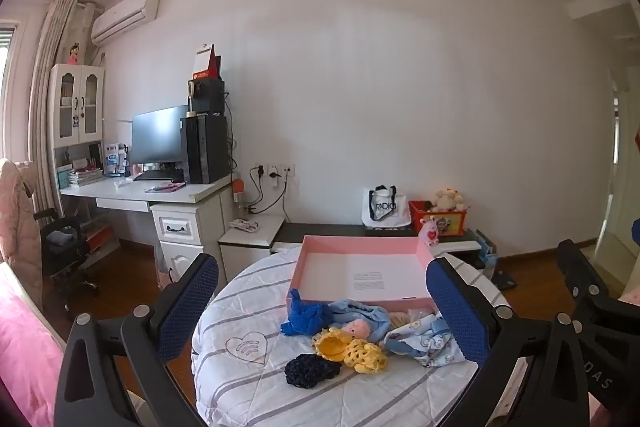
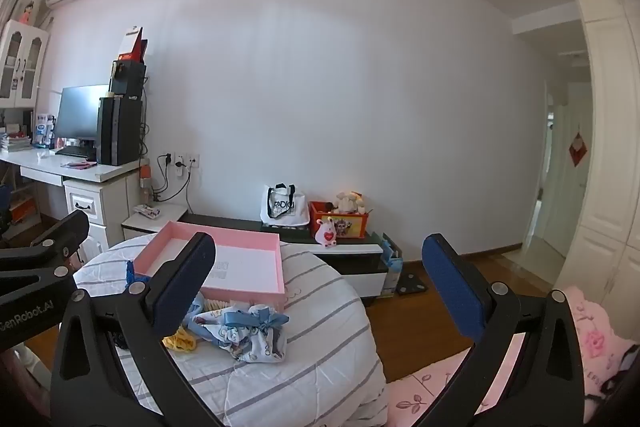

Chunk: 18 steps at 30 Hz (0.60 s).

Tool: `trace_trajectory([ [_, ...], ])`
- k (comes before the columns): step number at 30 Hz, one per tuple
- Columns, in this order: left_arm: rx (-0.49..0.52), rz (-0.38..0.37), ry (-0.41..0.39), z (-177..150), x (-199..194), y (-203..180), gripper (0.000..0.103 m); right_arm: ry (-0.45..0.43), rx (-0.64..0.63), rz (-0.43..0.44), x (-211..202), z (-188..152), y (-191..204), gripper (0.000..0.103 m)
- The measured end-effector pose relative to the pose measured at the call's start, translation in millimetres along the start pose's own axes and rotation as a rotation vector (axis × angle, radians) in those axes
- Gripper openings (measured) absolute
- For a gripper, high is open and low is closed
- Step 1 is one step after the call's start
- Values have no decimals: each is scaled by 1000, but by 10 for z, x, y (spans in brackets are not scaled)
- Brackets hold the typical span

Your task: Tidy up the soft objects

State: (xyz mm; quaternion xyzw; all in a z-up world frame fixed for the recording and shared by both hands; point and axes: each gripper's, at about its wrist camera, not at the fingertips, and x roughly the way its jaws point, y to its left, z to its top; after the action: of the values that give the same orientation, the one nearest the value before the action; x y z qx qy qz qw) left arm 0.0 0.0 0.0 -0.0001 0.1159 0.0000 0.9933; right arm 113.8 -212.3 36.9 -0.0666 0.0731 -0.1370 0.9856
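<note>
A round table (image 1: 248,383) with a striped white cloth holds an empty pink box (image 1: 360,273). In front of the box lie soft things: a blue knit piece (image 1: 306,319), a light blue cloth (image 1: 360,311), a small pink toy (image 1: 357,327), a yellow crochet piece (image 1: 350,349), a dark navy crochet piece (image 1: 312,369) and a printed blue-white cloth (image 1: 424,341). My left gripper (image 1: 322,307) is open above them, holding nothing. My right gripper (image 2: 320,287) is open and empty, to the right over the table edge; the printed cloth (image 2: 248,335) lies below it.
A white desk (image 1: 140,193) with a monitor and computer tower stands at the left. A low cabinet (image 1: 360,231) along the wall carries a tote bag (image 1: 384,207) and a red toy box (image 1: 438,217). A pink bed cover (image 2: 560,347) lies at the right.
</note>
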Motion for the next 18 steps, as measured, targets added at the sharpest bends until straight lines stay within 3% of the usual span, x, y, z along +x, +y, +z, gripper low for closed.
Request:
trace_trajectory([
  [18, 3, 8, 15, 21, 2, -26, 103, -19, -5, 18, -59, 40, 0, 103],
])
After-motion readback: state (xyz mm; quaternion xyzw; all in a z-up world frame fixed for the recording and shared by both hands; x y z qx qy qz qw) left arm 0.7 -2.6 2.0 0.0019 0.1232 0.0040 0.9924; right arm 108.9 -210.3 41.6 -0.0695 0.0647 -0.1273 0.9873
